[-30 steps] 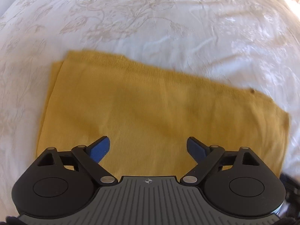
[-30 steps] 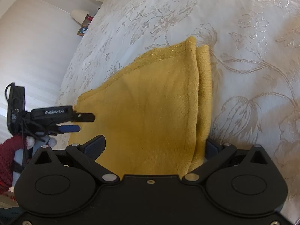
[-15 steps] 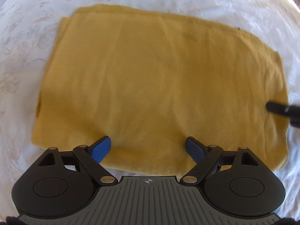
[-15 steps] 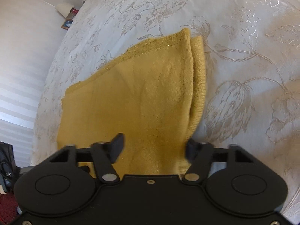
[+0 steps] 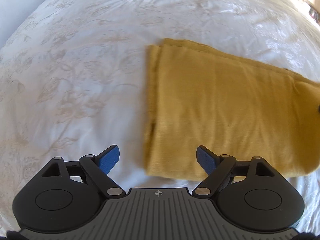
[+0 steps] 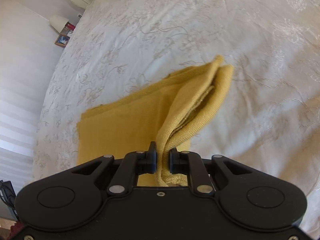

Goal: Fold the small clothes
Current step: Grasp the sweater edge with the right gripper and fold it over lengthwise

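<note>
A folded mustard-yellow knit garment [image 5: 230, 112] lies on the white embroidered bedspread [image 5: 80, 70]. My left gripper [image 5: 158, 158] hovers open above the garment's near left corner, nothing between its blue pads. In the right wrist view the garment [image 6: 128, 124] has its right edge lifted off the bed. My right gripper [image 6: 162, 158] is closing, its jaws pinching that bunched edge so the layers hang apart toward the far corner.
The bedspread [image 6: 220, 30] spreads wide around the garment. Past the bed's left edge are a white wall, a lamp [image 6: 58, 22] and a small framed picture [image 6: 62, 40] on a low stand. A dark device [image 6: 7, 196] sits at the lower left.
My right gripper went from wide open to pinching the garment's right edge and lifted it. My left gripper slid leftward, so the garment now sits right of centre in its view.
</note>
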### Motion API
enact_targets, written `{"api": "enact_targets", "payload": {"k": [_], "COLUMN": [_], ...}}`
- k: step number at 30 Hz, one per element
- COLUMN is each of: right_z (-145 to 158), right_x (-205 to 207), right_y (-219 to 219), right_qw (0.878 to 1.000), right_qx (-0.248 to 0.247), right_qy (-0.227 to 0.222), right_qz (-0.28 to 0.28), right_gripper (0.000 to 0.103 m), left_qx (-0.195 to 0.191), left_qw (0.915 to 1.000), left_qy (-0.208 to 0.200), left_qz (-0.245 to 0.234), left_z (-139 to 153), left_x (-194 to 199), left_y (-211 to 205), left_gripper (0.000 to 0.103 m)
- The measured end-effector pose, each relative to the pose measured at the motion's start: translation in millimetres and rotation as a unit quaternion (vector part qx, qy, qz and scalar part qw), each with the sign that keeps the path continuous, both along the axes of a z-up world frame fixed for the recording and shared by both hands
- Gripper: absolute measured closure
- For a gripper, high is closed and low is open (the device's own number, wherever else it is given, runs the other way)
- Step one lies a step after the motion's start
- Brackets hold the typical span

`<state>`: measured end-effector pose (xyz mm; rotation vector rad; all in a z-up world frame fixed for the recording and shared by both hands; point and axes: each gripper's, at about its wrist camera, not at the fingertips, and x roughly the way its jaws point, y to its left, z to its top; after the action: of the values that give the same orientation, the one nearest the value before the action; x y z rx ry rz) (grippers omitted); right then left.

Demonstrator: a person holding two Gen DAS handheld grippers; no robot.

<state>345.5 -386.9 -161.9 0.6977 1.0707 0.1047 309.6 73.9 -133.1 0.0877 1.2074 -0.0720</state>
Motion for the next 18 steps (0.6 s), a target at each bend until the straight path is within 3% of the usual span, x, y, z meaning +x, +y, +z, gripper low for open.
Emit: {"api": "enact_targets", "payload": {"k": [8,18], "right_z": [21.6,-13.2], "right_x": [45.1,90.4], "right_y": [107.2,225.0], "right_qw": [0.998,0.993], "right_qx": [-0.005,-0.039], "right_qy": [-0.022,0.011], "right_qz": [0.052,0.111], "right_gripper": [0.083,0.083], "left_qx": [-0.032,-0.044], "left_qw": [0.9994,0.9989], "left_qy": [0.009,0.010], "left_qz": [0.010,0.014], "left_z": [-2.8,-0.8], "left_x": [9.2,30.5], "left_y": [65.9,119.8], "left_gripper": [0.019,0.019]}}
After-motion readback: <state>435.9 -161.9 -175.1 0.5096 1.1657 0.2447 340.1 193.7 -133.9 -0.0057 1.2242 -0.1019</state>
